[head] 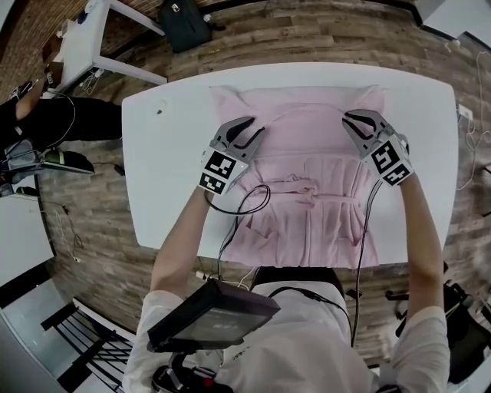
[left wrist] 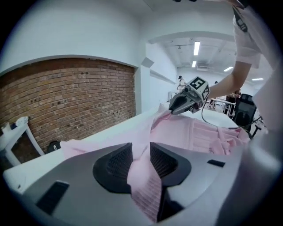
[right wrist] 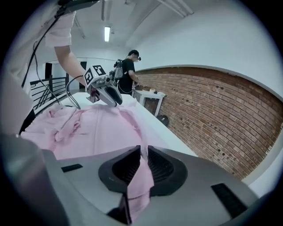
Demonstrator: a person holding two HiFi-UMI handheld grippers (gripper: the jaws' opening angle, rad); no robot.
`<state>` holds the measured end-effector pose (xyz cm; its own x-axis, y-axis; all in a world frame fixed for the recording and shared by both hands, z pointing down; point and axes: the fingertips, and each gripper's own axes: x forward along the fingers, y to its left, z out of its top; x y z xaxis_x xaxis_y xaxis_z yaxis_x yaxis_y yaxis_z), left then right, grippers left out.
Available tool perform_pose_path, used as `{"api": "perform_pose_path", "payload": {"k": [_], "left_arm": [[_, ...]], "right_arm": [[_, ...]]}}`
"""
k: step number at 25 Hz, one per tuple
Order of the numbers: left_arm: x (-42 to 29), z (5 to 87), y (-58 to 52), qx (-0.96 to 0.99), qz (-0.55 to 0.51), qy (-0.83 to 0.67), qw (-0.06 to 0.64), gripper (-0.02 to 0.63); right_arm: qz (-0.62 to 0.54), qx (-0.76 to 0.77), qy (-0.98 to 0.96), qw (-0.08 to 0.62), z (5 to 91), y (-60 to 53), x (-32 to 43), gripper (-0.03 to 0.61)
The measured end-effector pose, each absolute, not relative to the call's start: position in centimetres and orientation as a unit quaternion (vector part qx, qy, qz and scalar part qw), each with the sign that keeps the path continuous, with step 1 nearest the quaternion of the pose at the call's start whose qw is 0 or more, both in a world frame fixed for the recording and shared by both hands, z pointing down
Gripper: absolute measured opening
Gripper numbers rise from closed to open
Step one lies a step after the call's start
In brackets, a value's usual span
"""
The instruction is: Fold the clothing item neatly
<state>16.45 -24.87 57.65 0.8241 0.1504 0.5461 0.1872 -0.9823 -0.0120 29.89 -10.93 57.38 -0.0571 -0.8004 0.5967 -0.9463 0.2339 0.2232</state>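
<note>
A pink garment [head: 307, 176] lies spread on the white table [head: 169, 153], with a bunched tie at its middle. Both grippers sit at its far edge, one at each shoulder. My left gripper [head: 247, 130] has a fold of the pink cloth [left wrist: 143, 176] between its jaws, but the pads stand slightly apart around it and do not pinch it. In the left gripper view the right gripper [left wrist: 177, 107] shows holding the far corner. My right gripper [head: 354, 119] is shut on a thin fold of the garment [right wrist: 139, 176], lifted off the table.
A black bag [head: 184, 23] lies on the wooden floor beyond the table. Another white table [head: 84, 38] stands at the far left beside a seated person [head: 46, 115]. A brick wall [right wrist: 221, 119] runs behind. Cables [head: 245, 203] trail over the garment's near part.
</note>
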Motion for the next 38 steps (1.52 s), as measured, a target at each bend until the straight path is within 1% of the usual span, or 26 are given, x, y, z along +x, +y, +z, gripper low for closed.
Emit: {"api": "perform_pose_path", "payload": {"k": [2,5,8,9,10,11,12,13,14,15,19,25,35,38], "left_arm": [[15.1,58.5,-24.9,-0.954,-0.29,-0.073,0.008,0.112],[14.5,58.0,-26.1,-0.958,-0.284,-0.043,-0.025,0.112],[16.4,55.9,-27.2,-0.963,-0.266,-0.032,-0.029,0.112],[17.4,55.3,-27.1,-0.964,-0.26,-0.039,-0.029,0.112],[18.5,54.8,-26.7,-0.965,-0.255,-0.05,-0.028,0.111],[19.7,54.6,-26.1,-0.965,-0.254,-0.063,-0.027,0.11],[20.7,54.6,-25.4,-0.963,-0.256,-0.075,-0.026,0.108],[21.6,54.9,-24.7,-0.961,-0.262,-0.086,-0.027,0.066],[22.3,55.2,-24.0,-0.957,-0.27,-0.098,-0.031,0.008],[22.8,55.7,-23.2,-0.953,-0.281,-0.11,-0.036,0.002],[22.8,58.1,-22.1,-0.933,-0.331,-0.137,-0.033,0.002],[20.7,60.9,-23.1,-0.912,-0.381,-0.145,-0.029,0.002],[20.3,62.2,-24.0,-0.903,-0.4,-0.149,-0.049,0.002],[19.8,62.3,-23.9,-0.906,-0.397,-0.141,-0.04,0.002]], "right_arm": [[0.122,0.602,-0.717,0.331,58.2,-9.6,30.0,0.075],[0.149,0.611,-0.708,0.321,58.2,-7.8,30.9,0.081],[0.156,0.643,-0.7,0.269,55.7,-8.5,32.0,0.08],[0.155,0.655,-0.696,0.252,54.9,-9.2,32.3,0.073],[0.153,0.662,-0.693,0.241,54.4,-10.1,32.3,0.027],[0.152,0.664,-0.693,0.237,54.2,-11.0,32.1,0.004],[0.152,0.66,-0.696,0.238,54.4,-11.9,31.7,0.004],[0.155,0.653,-0.7,0.243,54.8,-12.8,31.0,0.005],[0.159,0.646,-0.705,0.247,55.3,-13.5,30.3,0.004],[0.166,0.639,-0.709,0.25,55.8,-14.1,29.5,0.004],[0.193,0.612,-0.715,0.277,57.8,-14.9,27.8,0.004],[0.23,0.605,-0.691,0.321,60.9,-12.1,29.2,0.005],[0.266,0.626,-0.668,0.303,62.0,-11.7,30.4,0.004],[0.261,0.639,-0.657,0.303,61.8,-11.4,30.1,0.003]]}}
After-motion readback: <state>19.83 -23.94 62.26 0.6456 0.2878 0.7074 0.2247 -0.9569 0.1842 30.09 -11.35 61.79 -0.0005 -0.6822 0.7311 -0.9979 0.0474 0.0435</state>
